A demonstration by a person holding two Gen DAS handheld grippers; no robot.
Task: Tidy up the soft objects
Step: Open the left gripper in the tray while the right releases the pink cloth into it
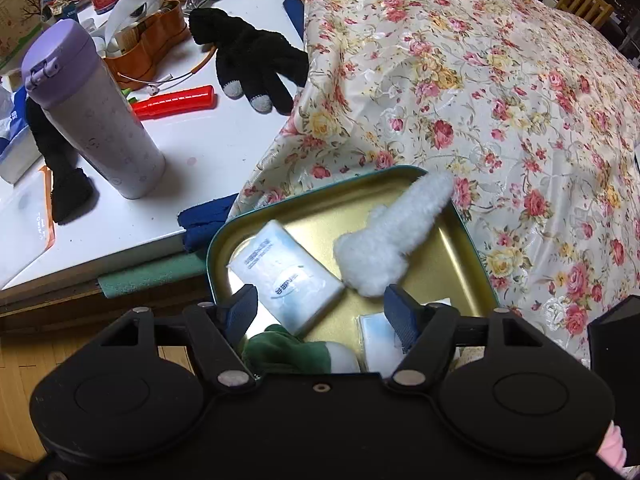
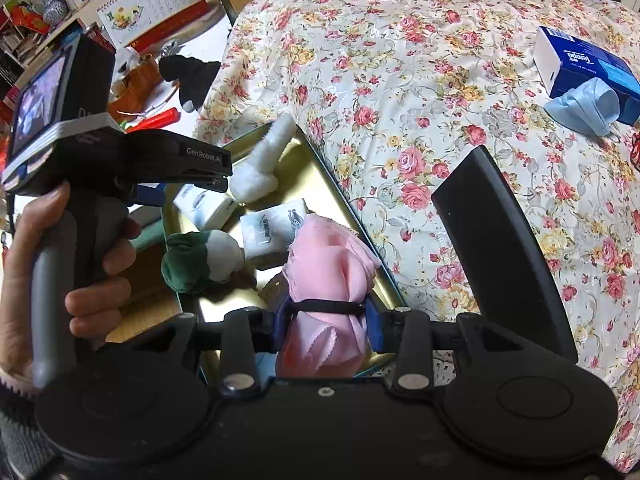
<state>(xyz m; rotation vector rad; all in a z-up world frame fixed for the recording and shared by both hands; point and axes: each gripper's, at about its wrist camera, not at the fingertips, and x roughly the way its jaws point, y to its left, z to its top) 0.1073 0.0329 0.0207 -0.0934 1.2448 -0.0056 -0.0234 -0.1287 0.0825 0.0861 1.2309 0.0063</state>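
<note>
A lived-in home: floral bedspread (image 2: pixel 400 80) beside a cluttered white desk (image 1: pixel 208 140) (calendar (image 2: pixel 152 12), thermos (image 1: pixel 92 112)).

Floral-covered bed (image 1: pixel 480 80) beside cluttered white desk (image 1: pixel 208 140), wooden floor (image 1: pixel 24 368)

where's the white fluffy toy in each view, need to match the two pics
Left wrist view: the white fluffy toy lies right of centre, in the far right part of the gold tin, one end sticking over its rim.
Right wrist view: white fluffy toy left of centre, at the tin's far end.
Shared landmark: the floral cloth beside the tin.
</note>
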